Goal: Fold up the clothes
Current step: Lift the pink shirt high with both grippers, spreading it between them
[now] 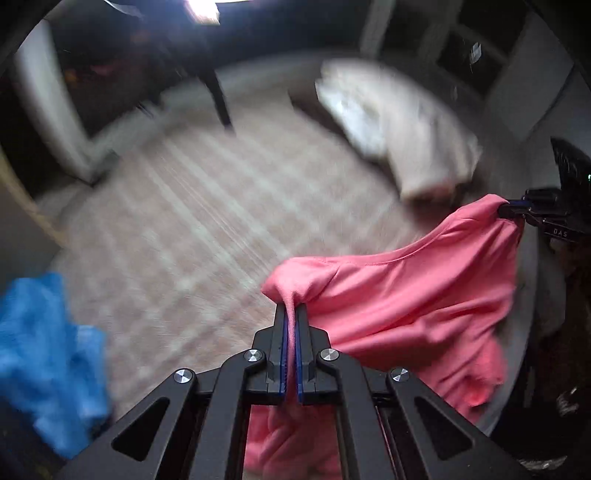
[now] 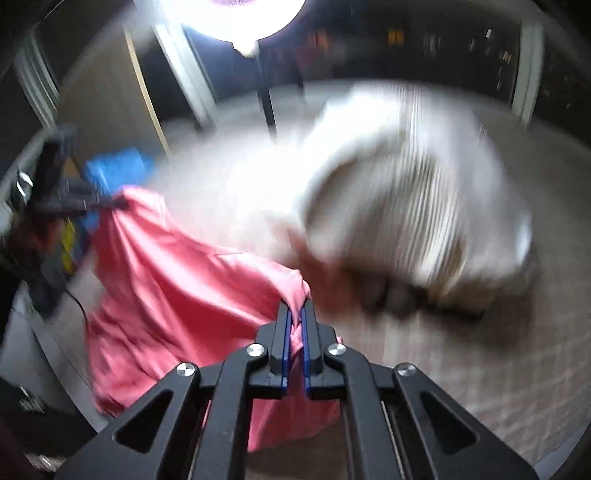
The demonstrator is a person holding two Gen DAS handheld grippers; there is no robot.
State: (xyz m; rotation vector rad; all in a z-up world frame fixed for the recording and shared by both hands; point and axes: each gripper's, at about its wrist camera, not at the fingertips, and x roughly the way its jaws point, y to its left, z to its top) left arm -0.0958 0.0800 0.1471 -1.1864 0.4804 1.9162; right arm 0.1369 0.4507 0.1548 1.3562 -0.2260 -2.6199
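A pink garment (image 1: 399, 295) hangs stretched in the air between my two grippers, above a pale checked cloth surface (image 1: 184, 221). My left gripper (image 1: 291, 310) is shut on one corner of it. My right gripper (image 2: 295, 310) is shut on the other corner of the pink garment (image 2: 177, 295). In the left wrist view the right gripper (image 1: 517, 208) shows at the far right, pinching the fabric. In the right wrist view the left gripper (image 2: 110, 203) shows at the left, pinching the fabric. The lower part of the garment droops below the grippers. Both views are blurred by motion.
A white garment (image 1: 399, 125) lies heaped at the far right of the surface; it also shows in the right wrist view (image 2: 413, 192). A blue garment (image 1: 48, 354) lies at the left. A dark chair leg (image 1: 219, 99) stands behind. A bright lamp (image 2: 240, 14) shines above.
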